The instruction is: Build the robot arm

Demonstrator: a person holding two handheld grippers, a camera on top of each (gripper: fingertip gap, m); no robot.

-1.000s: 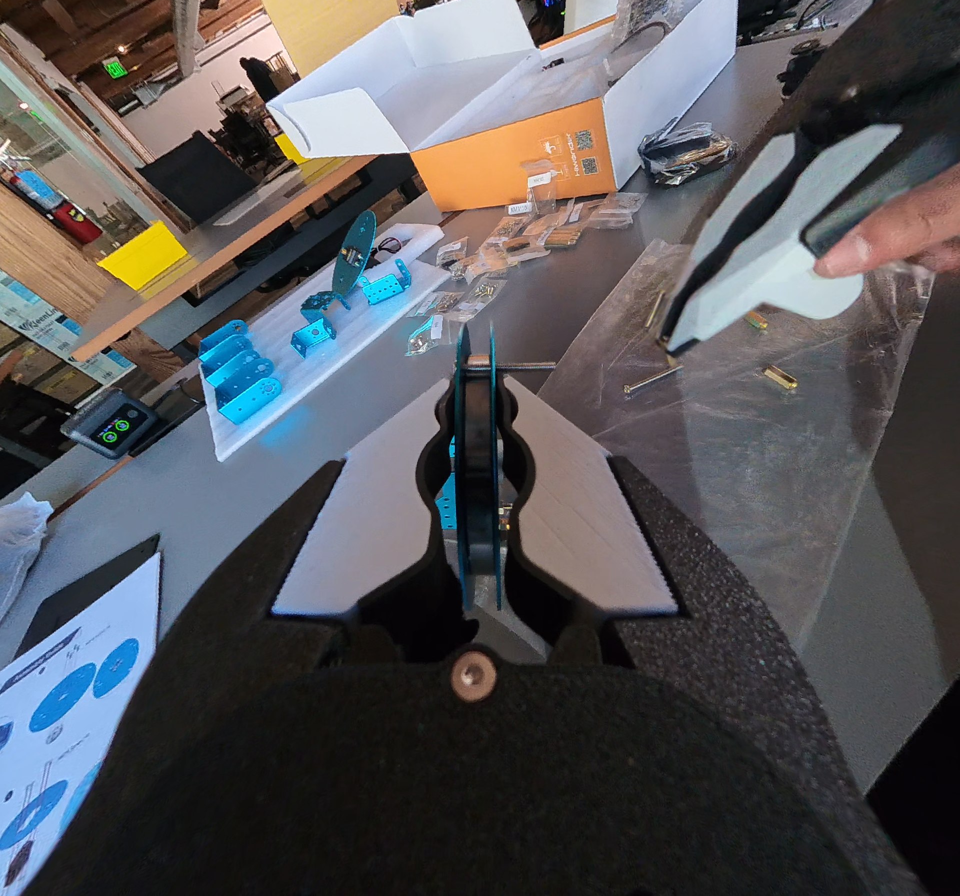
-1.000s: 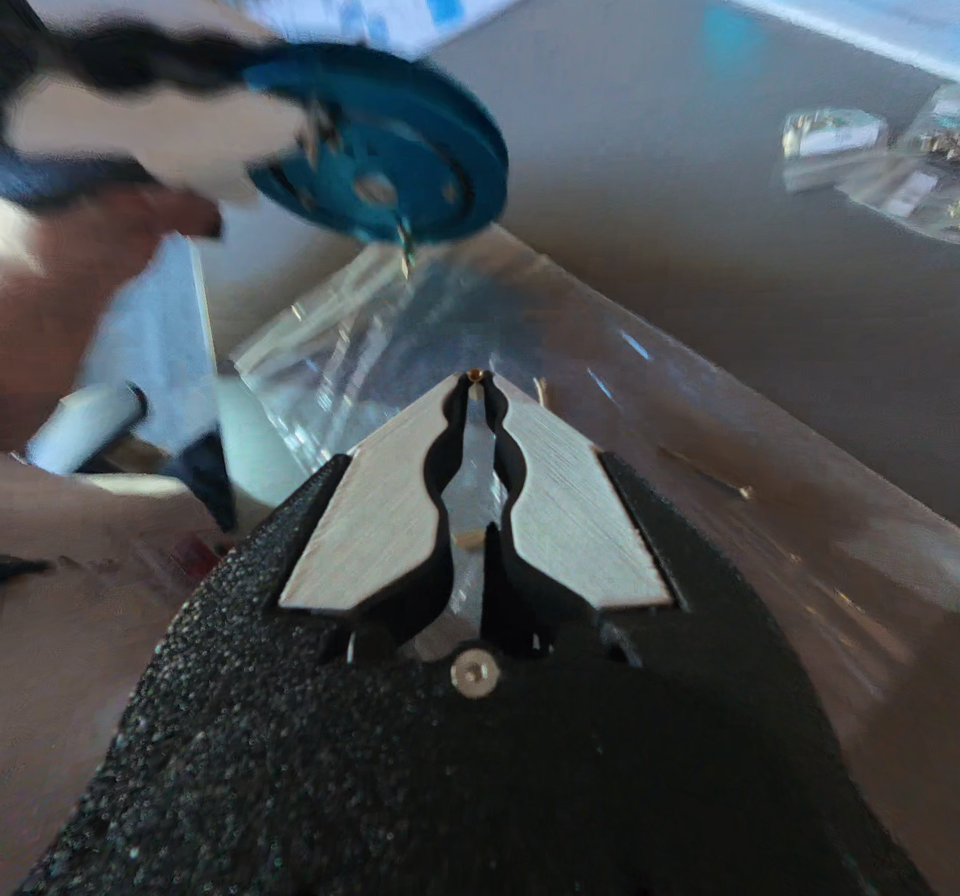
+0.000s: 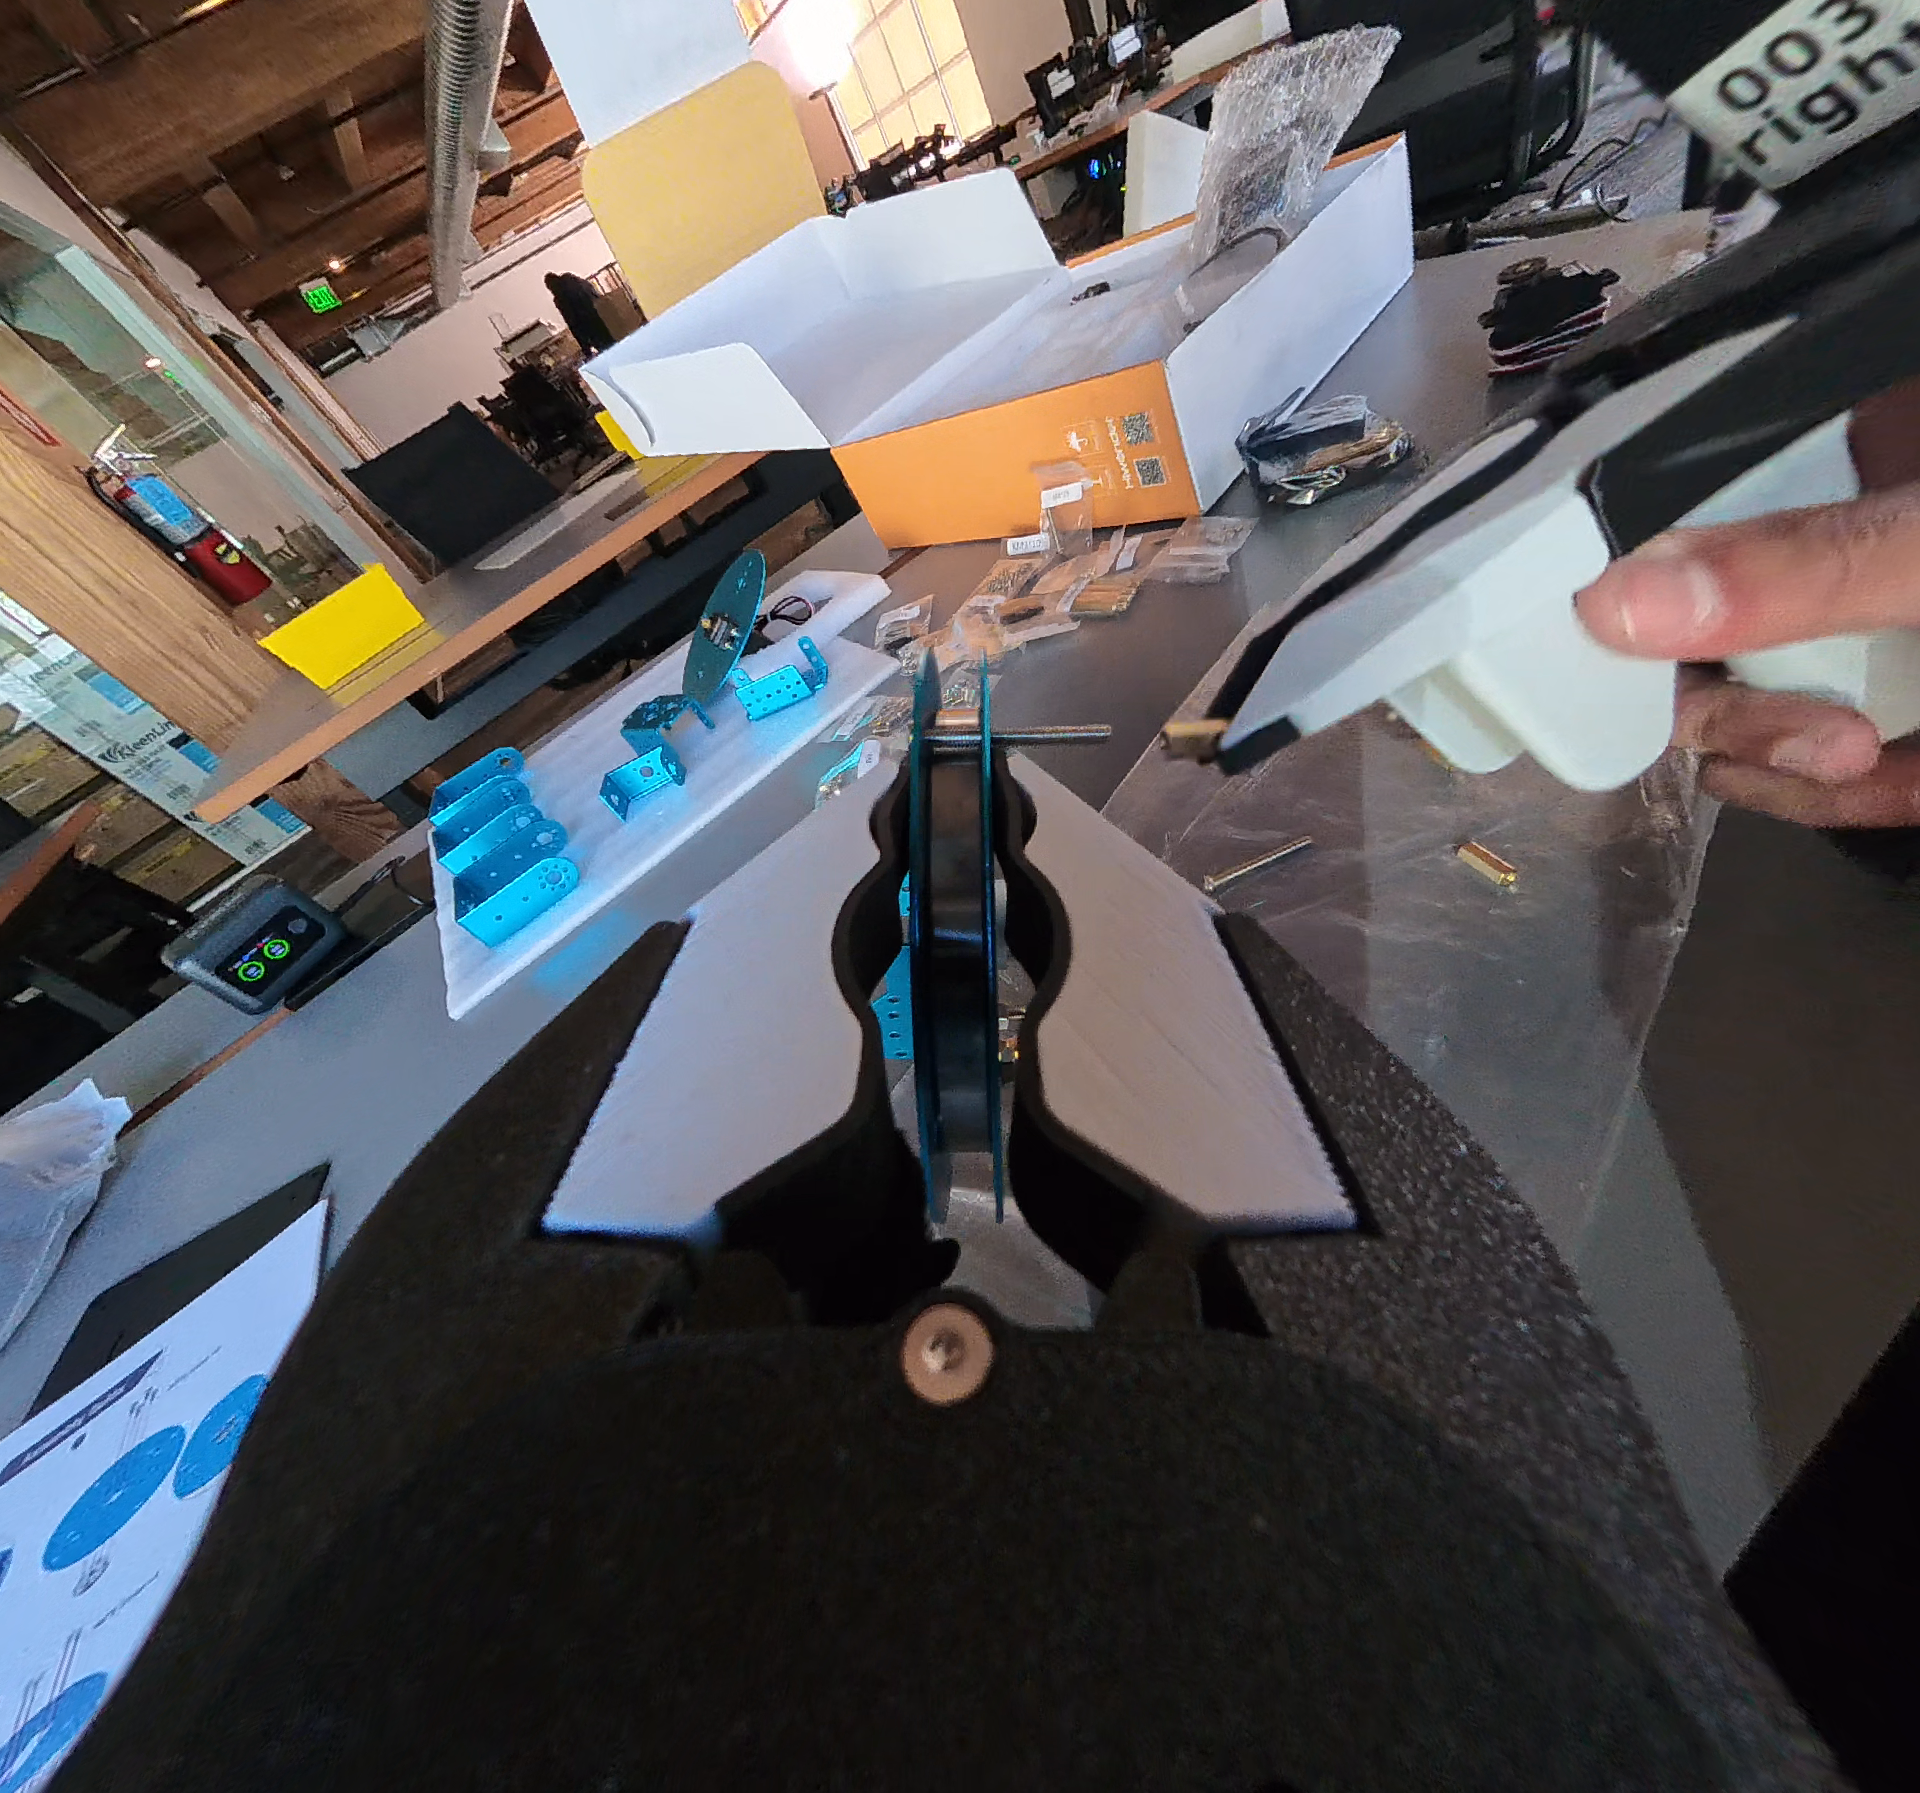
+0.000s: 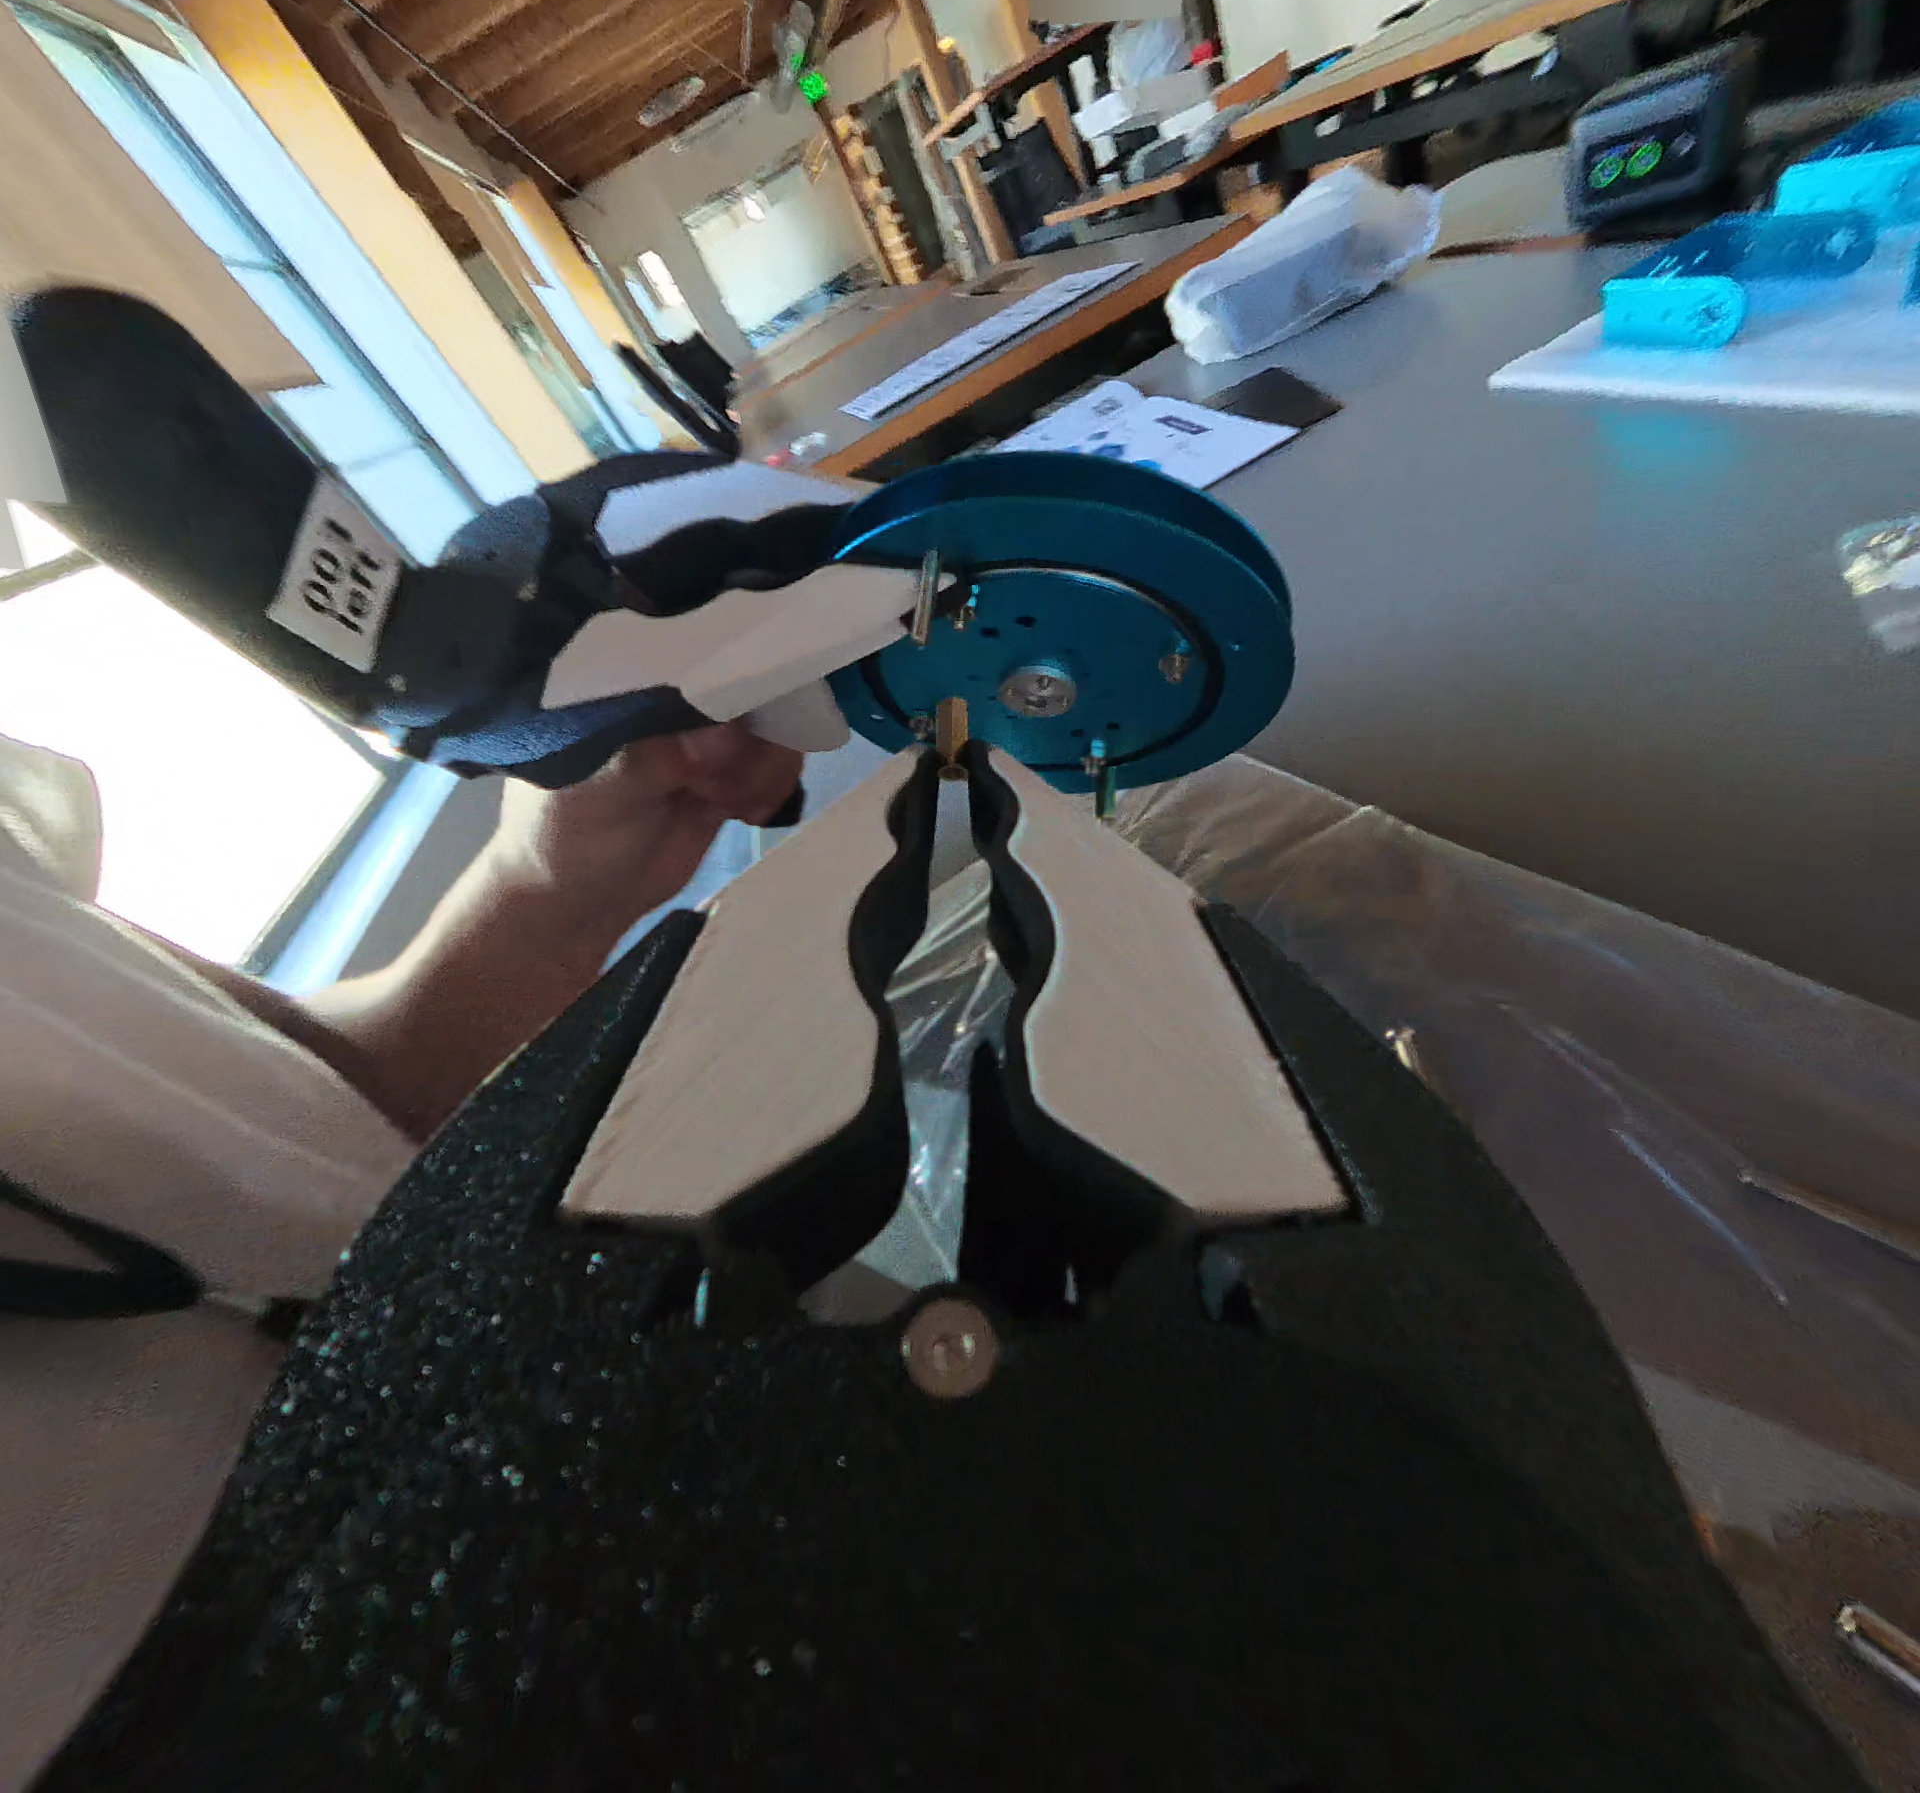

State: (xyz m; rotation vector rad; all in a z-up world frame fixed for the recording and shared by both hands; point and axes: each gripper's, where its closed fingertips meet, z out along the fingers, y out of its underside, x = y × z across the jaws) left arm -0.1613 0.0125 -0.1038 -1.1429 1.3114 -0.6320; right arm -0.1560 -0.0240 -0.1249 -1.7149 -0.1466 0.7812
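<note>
white labels on both claws; unquoted.

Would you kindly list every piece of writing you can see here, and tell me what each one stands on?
I do not copy out writing, so here is what bears it:
White label on the right gripper: large, clear print.
White sticker on the left gripper: clear print.
Orange box: small print and code squares.
Instruction sheet: blurred.
Green ceiling sign: too small.
</note>
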